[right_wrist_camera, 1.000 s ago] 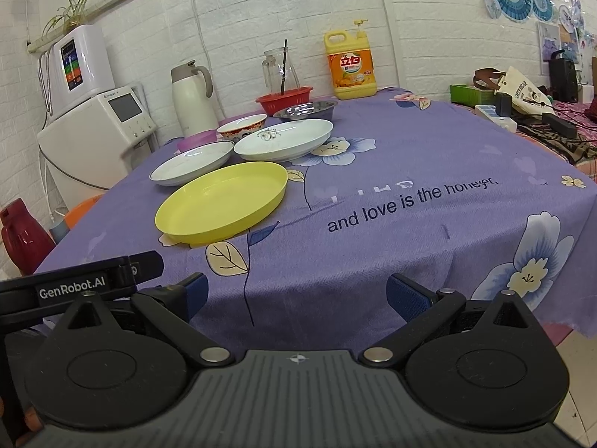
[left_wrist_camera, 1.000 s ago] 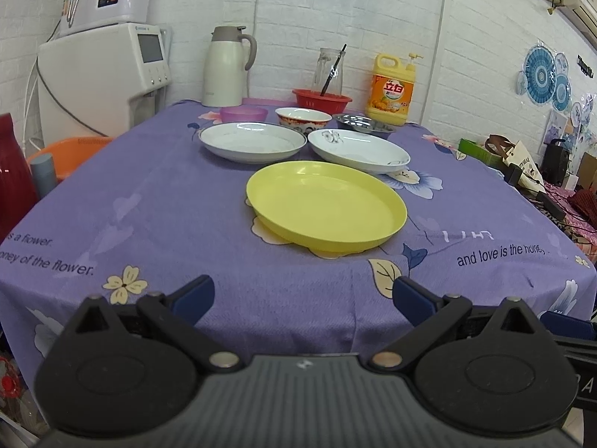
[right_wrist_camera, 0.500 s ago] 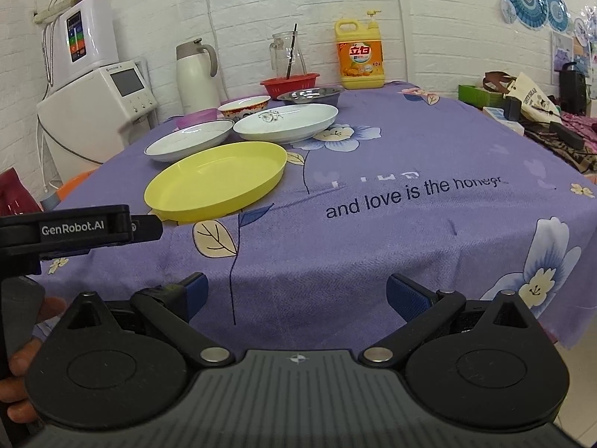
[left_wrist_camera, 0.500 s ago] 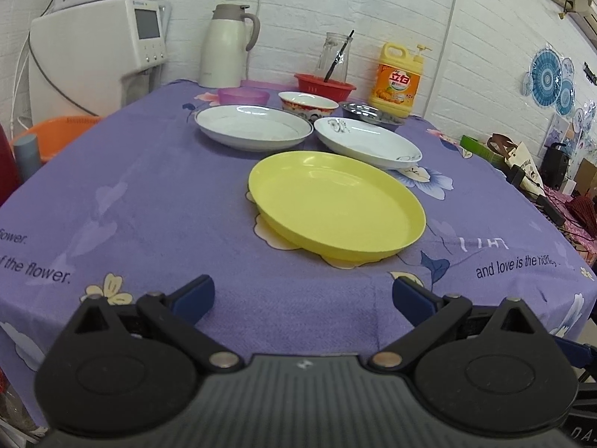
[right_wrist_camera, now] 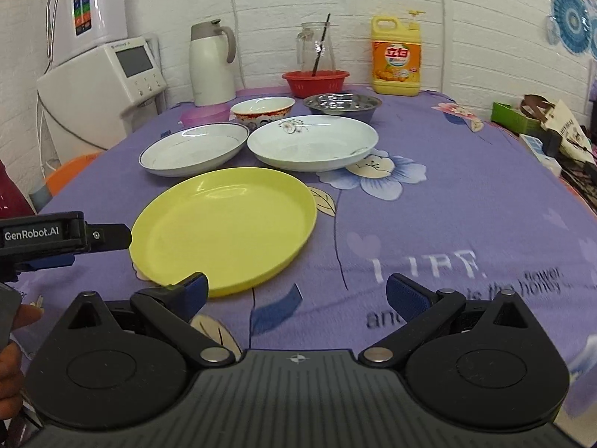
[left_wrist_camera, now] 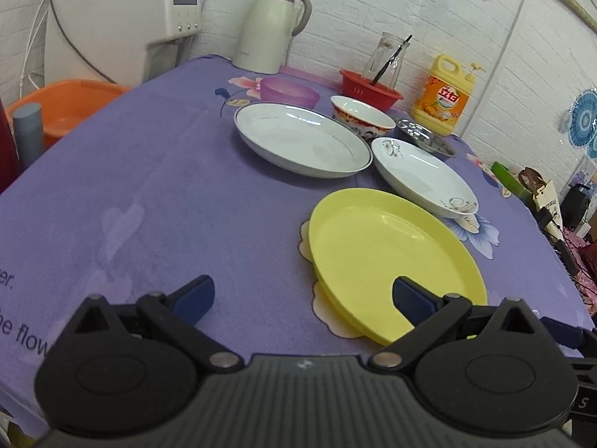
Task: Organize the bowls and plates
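Both grippers have advanced over the near table edge since the earlier frames, bringing the yellow plate close. Left to right: my left gripper hangs wide open and empty, one fingertip above the purple tablecloth, the other above the yellow plate's near rim; my right gripper is likewise wide open and empty. Behind the yellow plate lie the rimmed white plate, the flowered white plate, then the patterned bowl and steel bowl.
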{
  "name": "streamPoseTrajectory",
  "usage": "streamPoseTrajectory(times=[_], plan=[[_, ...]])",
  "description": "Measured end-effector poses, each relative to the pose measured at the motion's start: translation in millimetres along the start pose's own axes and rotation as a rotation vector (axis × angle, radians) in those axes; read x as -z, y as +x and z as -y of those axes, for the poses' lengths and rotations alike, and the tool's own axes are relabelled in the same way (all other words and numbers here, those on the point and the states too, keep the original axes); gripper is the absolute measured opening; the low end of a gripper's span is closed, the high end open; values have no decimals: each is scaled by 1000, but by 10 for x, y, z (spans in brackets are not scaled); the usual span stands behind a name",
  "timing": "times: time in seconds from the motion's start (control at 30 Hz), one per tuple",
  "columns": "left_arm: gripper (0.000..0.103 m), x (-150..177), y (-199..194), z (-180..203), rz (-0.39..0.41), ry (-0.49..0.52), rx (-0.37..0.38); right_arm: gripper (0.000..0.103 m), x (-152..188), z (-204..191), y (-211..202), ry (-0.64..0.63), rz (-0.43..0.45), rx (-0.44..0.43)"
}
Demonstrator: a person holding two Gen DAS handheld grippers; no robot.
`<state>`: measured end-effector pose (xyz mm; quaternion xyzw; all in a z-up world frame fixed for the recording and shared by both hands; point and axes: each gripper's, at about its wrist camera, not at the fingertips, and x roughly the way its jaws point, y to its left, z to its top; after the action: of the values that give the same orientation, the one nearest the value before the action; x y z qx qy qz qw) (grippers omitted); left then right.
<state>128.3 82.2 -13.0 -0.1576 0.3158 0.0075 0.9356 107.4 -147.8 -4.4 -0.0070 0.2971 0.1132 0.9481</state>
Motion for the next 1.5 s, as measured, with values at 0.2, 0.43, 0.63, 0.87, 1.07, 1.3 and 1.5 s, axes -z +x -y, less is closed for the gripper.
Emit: streamPoseTrajectory(times=[0.2, 0.43, 0.63, 0.87, 1.07, 1.3, 1.5], plan=[[101, -201, 340, 47, -35, 51, 2, 103, -264, -98, 538, -54, -89, -22], [101, -311, 590, 114, -81, 122, 22, 103, -327, -106, 800, -56, -152, -29], [100, -335, 628, 151, -99, 161, 46, 103, -235, 1, 729, -96, -91, -84], [100, -309, 684, 302, -104, 196, 81, 103, -364, -3, 774, -41, -116, -144], [94, -255, 685, 381, -91, 215, 133, 103, -287, -123, 760, -113, -86, -121], [94, -281, 565, 229, -89, 158, 112, 103, -284, -309, 695, -126, -85, -111], [94, -285, 301, -104, -61, 147, 4, 103, -326, -708, 659, -175, -56, -188]])
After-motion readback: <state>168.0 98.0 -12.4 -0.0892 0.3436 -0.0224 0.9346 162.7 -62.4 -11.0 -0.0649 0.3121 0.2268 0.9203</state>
